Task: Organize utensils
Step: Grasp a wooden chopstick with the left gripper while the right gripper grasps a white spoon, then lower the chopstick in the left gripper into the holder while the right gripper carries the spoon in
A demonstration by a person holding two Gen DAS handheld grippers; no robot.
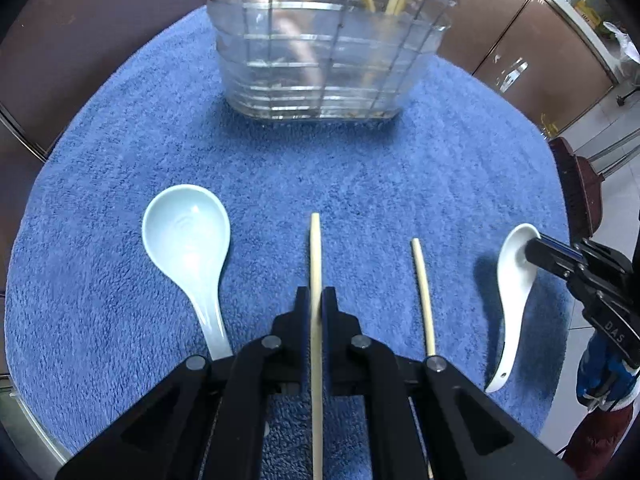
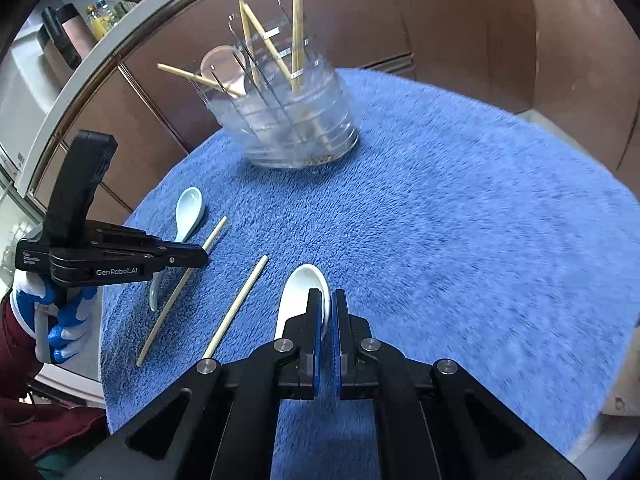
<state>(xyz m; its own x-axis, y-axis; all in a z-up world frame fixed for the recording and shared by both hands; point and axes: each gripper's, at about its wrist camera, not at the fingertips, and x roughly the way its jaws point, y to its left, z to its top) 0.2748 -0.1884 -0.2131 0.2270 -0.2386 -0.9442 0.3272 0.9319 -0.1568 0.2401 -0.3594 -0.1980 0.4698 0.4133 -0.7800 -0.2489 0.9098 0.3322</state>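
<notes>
Left wrist view: left gripper [image 1: 316, 296] is clamped on a chopstick [image 1: 315, 248] and right gripper [image 2: 329, 300] pinches the white spoon [image 2: 302, 292] rim, both apparently bound for the clear holder [image 1: 320, 52]

Blue towel [image 1: 400, 168] carries clear holder [image 1: 328, 60], pale spoon [image 1: 188, 236], chopstick [image 1: 422, 292].

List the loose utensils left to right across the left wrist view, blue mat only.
Pale blue spoon → chopstick clamped in the left gripper → free chopstick → white spoon, its bowl pinched by the right gripper.
</notes>
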